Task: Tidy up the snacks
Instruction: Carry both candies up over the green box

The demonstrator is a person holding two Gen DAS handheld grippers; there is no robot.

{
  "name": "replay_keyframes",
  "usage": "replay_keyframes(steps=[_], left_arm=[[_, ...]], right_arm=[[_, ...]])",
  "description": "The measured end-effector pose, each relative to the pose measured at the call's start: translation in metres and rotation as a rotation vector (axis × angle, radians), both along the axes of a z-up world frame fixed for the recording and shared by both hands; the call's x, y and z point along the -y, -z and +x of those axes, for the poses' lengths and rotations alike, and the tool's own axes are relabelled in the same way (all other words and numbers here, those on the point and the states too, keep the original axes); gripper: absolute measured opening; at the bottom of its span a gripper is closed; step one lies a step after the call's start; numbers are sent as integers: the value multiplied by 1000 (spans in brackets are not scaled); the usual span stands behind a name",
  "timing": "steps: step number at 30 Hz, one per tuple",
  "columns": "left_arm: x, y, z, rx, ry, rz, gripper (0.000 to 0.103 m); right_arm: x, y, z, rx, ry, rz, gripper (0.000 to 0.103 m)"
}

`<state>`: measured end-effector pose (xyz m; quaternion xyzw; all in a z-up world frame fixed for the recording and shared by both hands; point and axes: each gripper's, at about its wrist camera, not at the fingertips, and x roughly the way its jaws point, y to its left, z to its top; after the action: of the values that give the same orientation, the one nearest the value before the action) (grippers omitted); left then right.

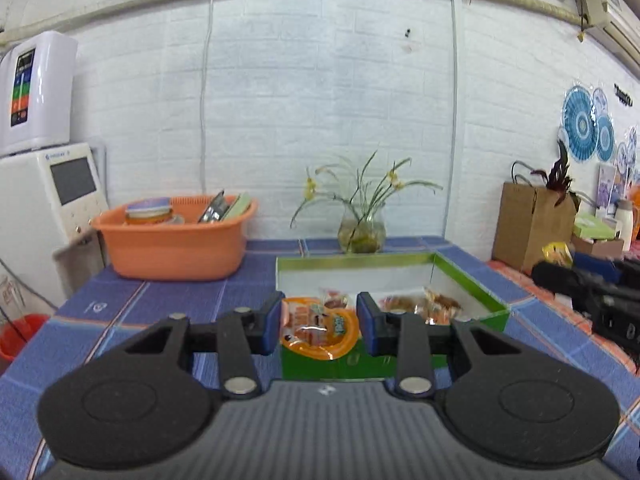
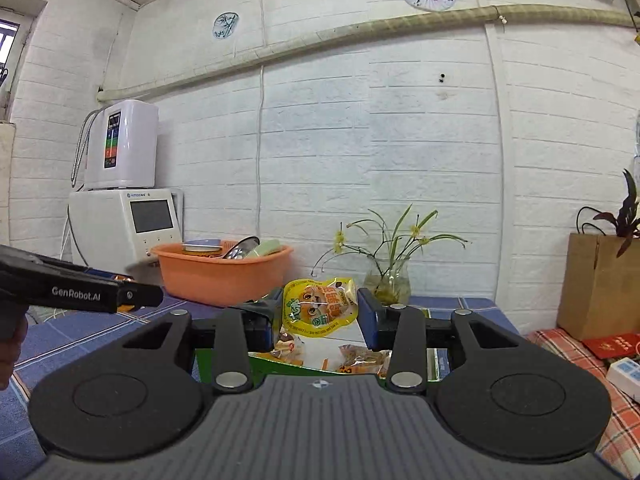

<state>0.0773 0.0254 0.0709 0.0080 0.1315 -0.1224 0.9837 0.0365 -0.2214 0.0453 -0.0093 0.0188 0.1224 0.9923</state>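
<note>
Two hand-held grippers in view, one per wrist camera. Left hand-held gripper (image 1: 319,330): blue pads spread apart, nothing between them in contact. It hangs over the near end of the green-rimmed box (image 1: 472,280), directly above an orange-bordered snack packet (image 1: 320,332) that lies inside the box against the near wall. More wrapped snacks (image 1: 424,304) lie to the right of it on the white box floor.

Right hand-held gripper (image 2: 319,322): a yellow snack packet (image 2: 320,306) stands upright between the pads, raised above the box (image 2: 430,354). The left pad meets the packet's edge; whether the right pad touches it cannot be told, so the grip itself is uncertain. Below the packet, wrapped snacks (image 2: 360,358) lie in the box.

Box sits on the blue-tiled table (image 1: 168,300). Behind it, near the white brick wall: glass vase with a green plant (image 1: 362,232). To the left: orange basin (image 1: 176,244) holding dishes. Brown paper bag (image 1: 532,224) stands at the right end, well apart from the box.
</note>
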Motion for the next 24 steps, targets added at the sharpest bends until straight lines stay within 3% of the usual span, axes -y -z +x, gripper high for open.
replay_keyframes(steps=[4,11,16,24], left_arm=[[17,-20,21,53,1,-7,35],[48,-40,60,89,27,-65,35],[60,-22,84,92,-46,-105,36],[64,3,121,61,-106,-37,36]], right_arm=[[7,-15,14,23,23,23,69],[24,-56,49,38,31,218,69],[16,-44,73,-9,52,311,69],[-7,-11,122,-58,202,141,69]])
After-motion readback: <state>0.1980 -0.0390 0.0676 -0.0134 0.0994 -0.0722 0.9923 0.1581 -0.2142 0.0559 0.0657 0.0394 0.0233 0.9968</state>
